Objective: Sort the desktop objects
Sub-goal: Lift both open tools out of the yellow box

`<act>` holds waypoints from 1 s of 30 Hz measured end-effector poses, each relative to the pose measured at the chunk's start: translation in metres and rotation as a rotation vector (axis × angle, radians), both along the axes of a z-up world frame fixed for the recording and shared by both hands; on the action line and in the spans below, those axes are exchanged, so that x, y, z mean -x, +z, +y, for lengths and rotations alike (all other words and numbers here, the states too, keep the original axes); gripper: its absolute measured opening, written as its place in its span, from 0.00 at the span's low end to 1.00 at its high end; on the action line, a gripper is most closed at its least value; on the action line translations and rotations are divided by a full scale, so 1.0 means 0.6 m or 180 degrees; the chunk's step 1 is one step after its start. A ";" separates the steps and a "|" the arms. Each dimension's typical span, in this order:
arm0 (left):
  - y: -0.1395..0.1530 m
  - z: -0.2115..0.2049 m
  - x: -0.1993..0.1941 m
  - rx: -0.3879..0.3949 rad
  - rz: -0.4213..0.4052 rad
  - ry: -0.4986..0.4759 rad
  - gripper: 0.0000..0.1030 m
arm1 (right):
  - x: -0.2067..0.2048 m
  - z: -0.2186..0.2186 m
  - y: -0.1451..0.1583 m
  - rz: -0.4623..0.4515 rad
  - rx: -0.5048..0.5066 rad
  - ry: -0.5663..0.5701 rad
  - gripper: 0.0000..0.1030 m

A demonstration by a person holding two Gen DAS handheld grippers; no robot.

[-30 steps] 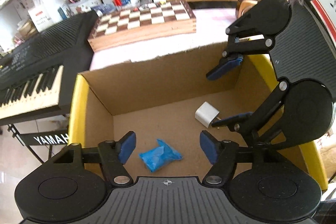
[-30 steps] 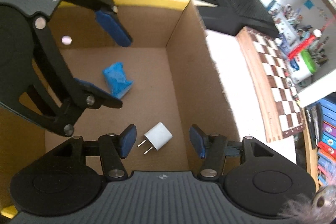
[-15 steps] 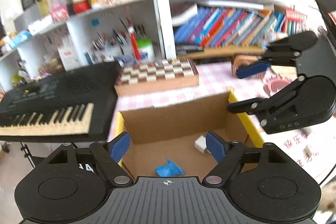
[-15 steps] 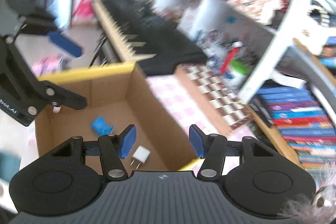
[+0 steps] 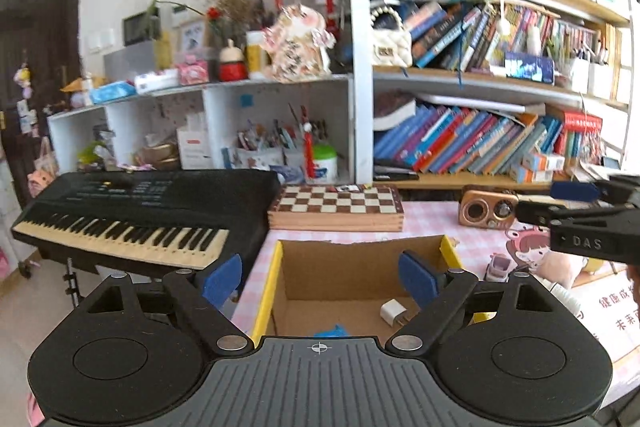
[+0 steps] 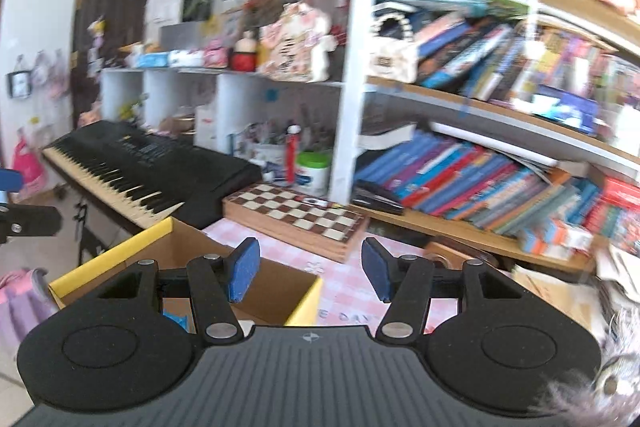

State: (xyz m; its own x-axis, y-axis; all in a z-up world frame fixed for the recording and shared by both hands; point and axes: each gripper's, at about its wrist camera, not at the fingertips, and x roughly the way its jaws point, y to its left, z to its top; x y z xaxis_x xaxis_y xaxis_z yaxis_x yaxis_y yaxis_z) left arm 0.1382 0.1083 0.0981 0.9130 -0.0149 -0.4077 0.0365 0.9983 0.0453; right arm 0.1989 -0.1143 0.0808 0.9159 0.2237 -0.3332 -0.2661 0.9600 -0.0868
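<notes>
While angled downward over the box (image 5: pixel 360 259): left gripper (image 5: pixel 320 277) opening, empty; right gripper (image 6: pixel 307 273) parted, empty

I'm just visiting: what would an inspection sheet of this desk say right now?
Surface: pink checked tablecloth.
Job's things: cardboard box holding a white charger and a blue packet.
Clutter: chessboard, small radio.
Grippers: left hand-held gripper opening, nothing between its jaws; right hand-held gripper open, empty.
Cables: nothing seen.
Surroundings: keyboard, bookshelves.
</notes>
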 end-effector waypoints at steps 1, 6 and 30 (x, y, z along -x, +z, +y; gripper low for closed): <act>-0.001 0.002 0.012 0.0031 -0.0024 0.0013 0.89 | 0.015 -0.002 -0.002 -0.0007 -0.0017 -0.0064 0.53; -0.016 0.013 0.063 0.0181 -0.0079 0.0103 0.90 | 0.087 -0.011 -0.015 -0.0038 -0.0135 -0.0327 0.52; -0.085 0.000 0.224 0.0260 -0.0011 0.0474 0.94 | 0.319 -0.017 -0.105 0.0092 -0.0331 -0.0732 0.56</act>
State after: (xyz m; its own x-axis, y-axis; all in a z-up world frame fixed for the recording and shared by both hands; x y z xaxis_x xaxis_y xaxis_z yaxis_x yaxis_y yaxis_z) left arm 0.0035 0.1081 0.0471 0.9090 0.0876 -0.4076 -0.1121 0.9930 -0.0364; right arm 0.0074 -0.1243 0.0178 0.9371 0.0452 -0.3460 -0.0407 0.9990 0.0201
